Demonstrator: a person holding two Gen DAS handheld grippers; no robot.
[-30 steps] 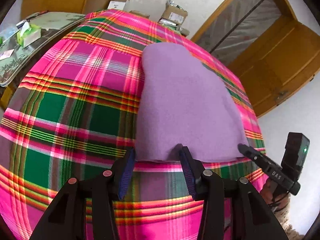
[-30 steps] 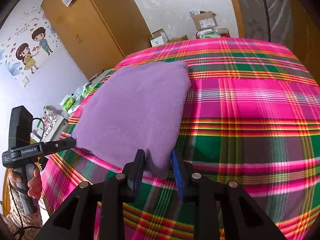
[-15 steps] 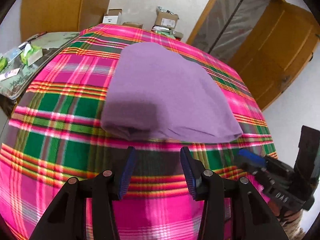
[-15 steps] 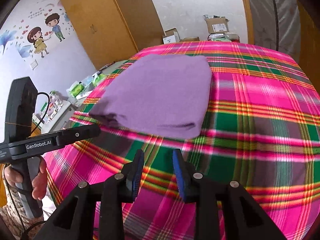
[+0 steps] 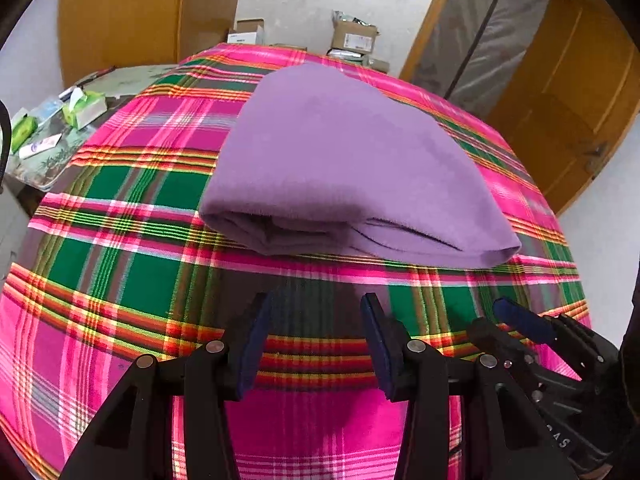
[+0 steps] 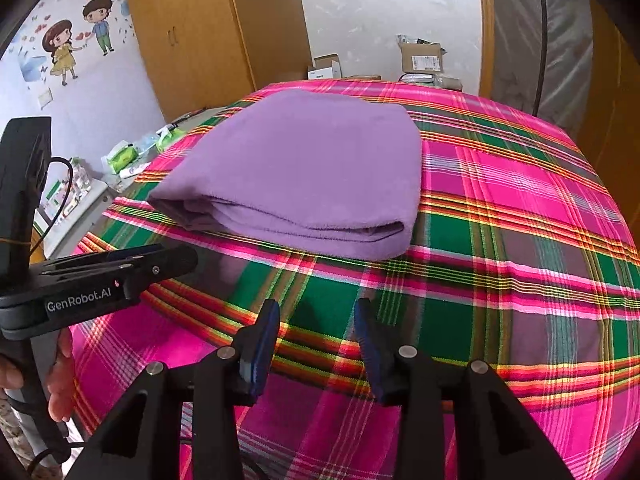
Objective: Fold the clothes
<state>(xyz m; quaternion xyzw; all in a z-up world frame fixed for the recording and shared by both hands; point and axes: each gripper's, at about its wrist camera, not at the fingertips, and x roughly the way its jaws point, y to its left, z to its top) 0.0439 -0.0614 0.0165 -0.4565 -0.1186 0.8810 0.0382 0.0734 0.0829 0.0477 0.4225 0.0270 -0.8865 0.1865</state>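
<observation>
Purple cloth is lying folded near the bed's front edge; both tools, left and right, are being held wide, empty, the right's jaws just opened further; folding is judged nearly done.

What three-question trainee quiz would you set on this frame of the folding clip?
1. True or false: the purple garment lies folded on the plaid cover.
2. Is anything between the jaws of the left tool or the right tool?
3. Which side of the garment shows layered edges: A, near; B, far?

Key: 1 true. 2 No, both stand open over bare cover, short of the garment. 3 A.
</observation>
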